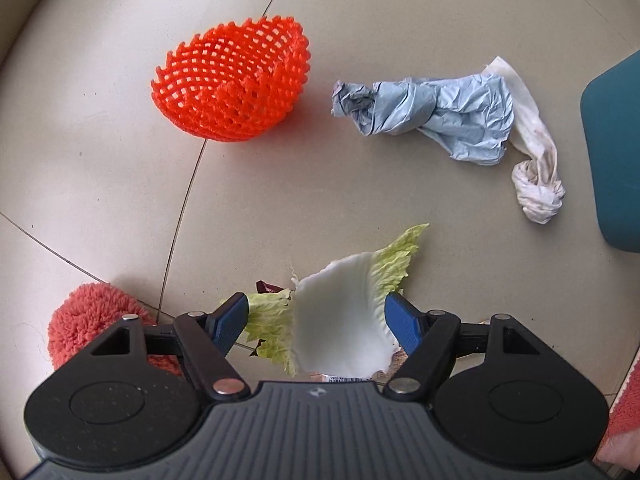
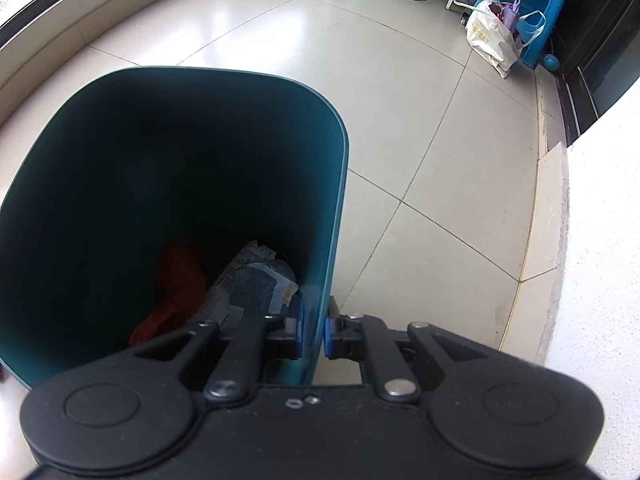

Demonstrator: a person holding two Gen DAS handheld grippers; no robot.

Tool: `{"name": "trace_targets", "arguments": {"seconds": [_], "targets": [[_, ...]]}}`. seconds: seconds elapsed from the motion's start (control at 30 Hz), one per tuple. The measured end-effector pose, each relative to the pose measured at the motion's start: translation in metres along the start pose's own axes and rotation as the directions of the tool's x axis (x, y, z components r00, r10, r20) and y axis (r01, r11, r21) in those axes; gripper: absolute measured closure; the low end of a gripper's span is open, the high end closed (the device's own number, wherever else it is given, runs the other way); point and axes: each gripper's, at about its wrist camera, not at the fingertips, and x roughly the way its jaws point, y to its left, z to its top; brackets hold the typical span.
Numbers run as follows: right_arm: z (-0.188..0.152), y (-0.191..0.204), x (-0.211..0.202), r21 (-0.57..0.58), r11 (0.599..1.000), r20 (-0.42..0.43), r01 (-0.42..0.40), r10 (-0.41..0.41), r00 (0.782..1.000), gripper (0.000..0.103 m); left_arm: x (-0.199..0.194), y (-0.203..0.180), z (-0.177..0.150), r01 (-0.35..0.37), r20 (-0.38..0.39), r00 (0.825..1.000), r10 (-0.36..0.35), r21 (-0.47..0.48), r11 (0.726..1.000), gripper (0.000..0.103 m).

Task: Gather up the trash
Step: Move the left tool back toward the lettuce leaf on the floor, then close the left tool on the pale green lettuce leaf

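The room is floored in large pale beige tiles (image 2: 400, 92) with thin dark grout lines, bounded by a low ledge on one side and a white wall at the other; at the far end stand a blue plastic stool (image 2: 524, 4) and a white shopping bag (image 2: 494, 38) leaning against it. A dark teal waste bin (image 2: 304, 104) stands upright on the tiles, mouth facing up, with orange and printed wrappers at its bottom. The right gripper (image 2: 314, 334) is clamped on the bin's near wall, one pad inside and one outside. On the floor beside the bin lie an orange foam fruit net (image 1: 232, 84), cupped like a bowl with its opening tilted up, and a twisted blue-and-white tissue (image 1: 448, 120) whose long axis runs across the left wrist view toward the bin. Nearer, a cabbage leaf (image 1: 344, 316) lies with its green tip pointing away from the camera; the left gripper (image 1: 316, 320) points down over it, jaws wide apart on either side of the leaf, not pressing it. A fuzzy pink slipper (image 1: 88, 316) sits just beside.
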Motion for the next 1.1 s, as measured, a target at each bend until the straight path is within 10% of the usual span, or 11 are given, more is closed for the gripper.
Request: {"name": "trace_targets", "arguments": {"seconds": [0.17, 0.3, 0.6, 1.1], "targets": [[0.001, 0.003, 0.000, -0.007, 1.000, -0.006, 0.009, -0.009, 1.000, 0.093, 0.024, -0.010, -0.005, -0.090, -0.015, 0.996, 0.091, 0.076, 0.993, 0.031], [0.001, 0.004, 0.000, -0.007, 1.000, -0.005, 0.011, -0.011, 1.000, 0.093, 0.025, -0.024, -0.007, -0.138, 0.005, 0.990, 0.138, 0.120, 0.983, 0.066], [0.001, 0.003, -0.002, -0.004, 1.000, 0.003, 0.005, -0.005, 1.000, 0.093, -0.002, -0.048, -0.009, -0.190, 0.064, 0.981, 0.183, 0.135, 0.972, 0.093], [-0.002, -0.001, -0.005, 0.002, 1.000, 0.018, -0.012, 0.012, 1.000, 0.093, -0.071, -0.088, 0.010, -0.165, 0.140, 0.979, 0.151, 0.099, 0.981, 0.099]]}}
